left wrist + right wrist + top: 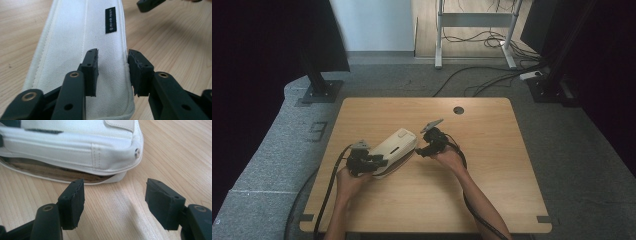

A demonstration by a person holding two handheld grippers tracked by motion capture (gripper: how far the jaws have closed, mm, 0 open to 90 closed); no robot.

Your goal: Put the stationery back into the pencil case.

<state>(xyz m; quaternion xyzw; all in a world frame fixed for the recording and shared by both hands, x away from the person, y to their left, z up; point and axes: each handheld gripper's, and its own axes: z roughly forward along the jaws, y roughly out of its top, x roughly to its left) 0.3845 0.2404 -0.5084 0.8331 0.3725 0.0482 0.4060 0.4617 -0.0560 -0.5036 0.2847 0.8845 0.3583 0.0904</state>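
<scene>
- Left gripper view: my left tool (112,72) stands spread astride the white pouch's (82,45) right seam, pads not pressing.
- My right tool (115,202) gapes, holding nothing, just short of its unzipped corner on the desk (162,150).
- Risk: ungripped, the pouch may slide if nudged.

Pouch (395,148) on table (492,165), left of frame centre; left gripper (371,162) at its lower-left end, right gripper (423,150) just right.
</scene>
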